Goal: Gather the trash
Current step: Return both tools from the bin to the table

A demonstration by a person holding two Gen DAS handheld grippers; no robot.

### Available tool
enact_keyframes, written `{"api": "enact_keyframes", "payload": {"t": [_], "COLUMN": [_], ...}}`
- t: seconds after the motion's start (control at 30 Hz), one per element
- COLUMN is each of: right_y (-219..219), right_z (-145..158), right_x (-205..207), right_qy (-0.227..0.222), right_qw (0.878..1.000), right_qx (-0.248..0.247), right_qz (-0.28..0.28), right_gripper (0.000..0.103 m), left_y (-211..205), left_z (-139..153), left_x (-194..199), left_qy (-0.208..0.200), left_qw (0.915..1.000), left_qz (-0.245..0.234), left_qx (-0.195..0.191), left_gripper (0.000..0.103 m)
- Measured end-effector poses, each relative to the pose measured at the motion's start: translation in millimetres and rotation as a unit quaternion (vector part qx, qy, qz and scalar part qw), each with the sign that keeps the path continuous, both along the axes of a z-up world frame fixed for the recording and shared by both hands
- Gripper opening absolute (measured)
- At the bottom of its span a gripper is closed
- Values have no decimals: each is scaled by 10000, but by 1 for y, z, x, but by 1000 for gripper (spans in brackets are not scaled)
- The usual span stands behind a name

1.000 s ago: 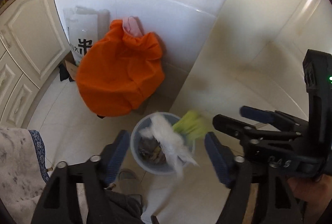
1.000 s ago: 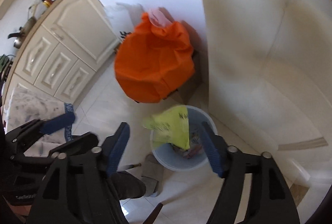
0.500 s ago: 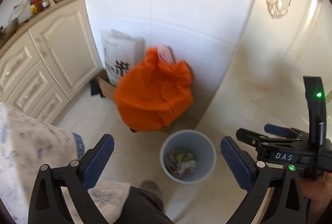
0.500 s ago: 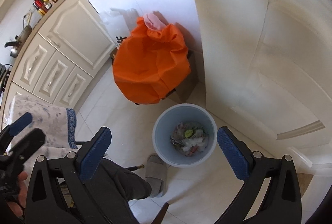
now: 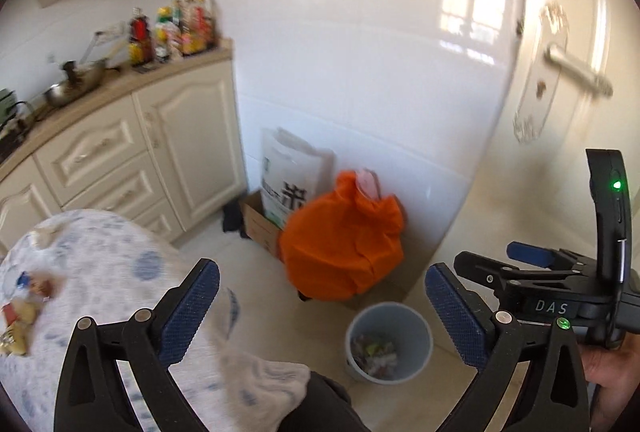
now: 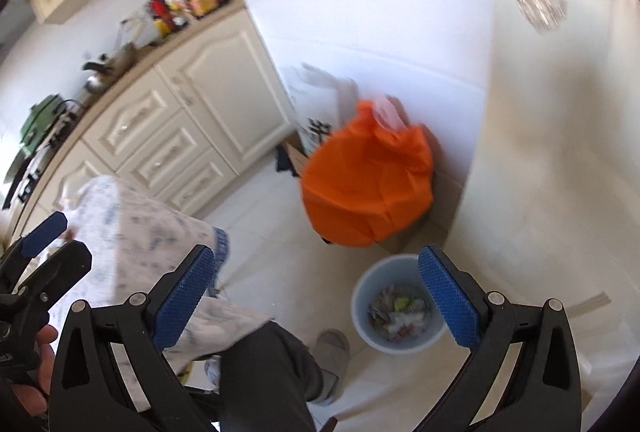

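Observation:
A pale blue waste bin stands on the floor with mixed trash inside; it also shows in the right wrist view. My left gripper is open and empty, high above the floor left of the bin. My right gripper is open and empty above the bin's left side; it also shows in the left wrist view. Several wrappers lie on the table with a white and blue cloth at lower left.
A big orange bag sits on a cardboard box behind the bin, with a white paper bag beside it. Cream cabinets with bottles stand at left. A door is at right. My leg and slipper are below.
The white tissue and green wrapper dropped from the grippers into the bin. Both grippers opened wide, then rose and tilted up and away from the bin toward the table.

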State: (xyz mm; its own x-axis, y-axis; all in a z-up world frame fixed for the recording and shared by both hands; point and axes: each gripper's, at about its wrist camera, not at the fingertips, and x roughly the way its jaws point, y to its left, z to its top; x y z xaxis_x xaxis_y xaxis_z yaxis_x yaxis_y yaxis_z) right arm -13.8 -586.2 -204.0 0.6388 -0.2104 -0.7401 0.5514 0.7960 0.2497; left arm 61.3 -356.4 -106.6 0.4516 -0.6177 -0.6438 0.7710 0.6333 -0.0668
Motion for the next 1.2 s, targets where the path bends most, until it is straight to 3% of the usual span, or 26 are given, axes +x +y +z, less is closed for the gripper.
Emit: {"api": "enact_keyframes", "payload": {"t": [0.2,0.43,0.57,0.97,1.2], "right_y": [41,101,137,230,272], "right_z": [34,68,82,110,113], "right_x": [26,55,72,109,137], "right_qy": [-268,-537,-663,-1037,-1084], "right_qw": [9985,9914,9849,9574,9420], "right_qx": [-264,-542,-642,-822,-868], "right_qz": [402,1059,1467,2566,3054], "right_gripper": [103,103,103,103,103], "left_y": [92,168,204,302,347], "left_z": [34,43,43,68,54], "left_x": [-16,-23,-28,-39,-36], "left_qy": [-280,-508,-446,-535,-462], "left_qw": [9974,9890,9829,9539,9357], "left_qz": [552,1295,1681,2852,3441], "left_qx": [-375,-500,-608,-764,-631], "left_gripper": [102,102,102,102,102]}}
